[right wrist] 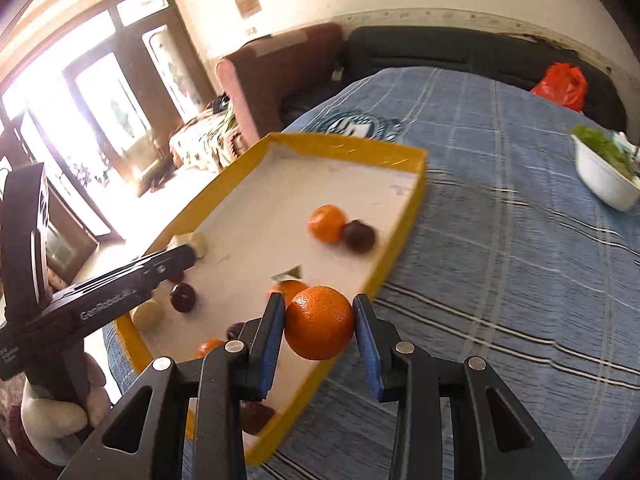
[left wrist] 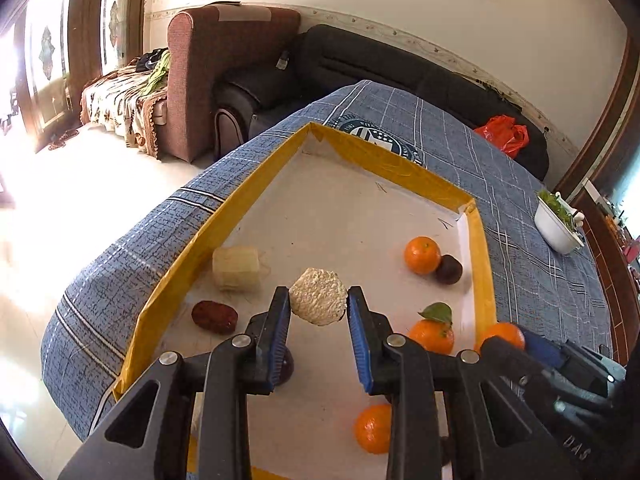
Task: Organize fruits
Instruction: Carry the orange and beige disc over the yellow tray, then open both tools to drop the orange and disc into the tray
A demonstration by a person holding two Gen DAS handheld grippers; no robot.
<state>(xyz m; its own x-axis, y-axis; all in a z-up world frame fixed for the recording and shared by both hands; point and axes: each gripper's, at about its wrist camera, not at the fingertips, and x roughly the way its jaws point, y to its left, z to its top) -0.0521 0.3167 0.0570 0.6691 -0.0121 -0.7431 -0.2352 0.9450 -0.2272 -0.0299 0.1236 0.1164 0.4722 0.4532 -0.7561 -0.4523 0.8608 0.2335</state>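
right now my right gripper (right wrist: 319, 322) squeezes an orange (right wrist: 319, 323) between its blue pads, up in the air by the near edge of the yellow tray (right wrist: 404, 240), so i think i am moving it to sit with the other oranges (right wrist: 327, 223). my left gripper (left wrist: 319, 304) is around a bumpy white fruit (left wrist: 318, 295). both pads look like they touch it, so i think it is held, but i cannot tell if it is lifted. dark fruits (right wrist: 183, 297) lie mixed in the tray, so sorting is not done.
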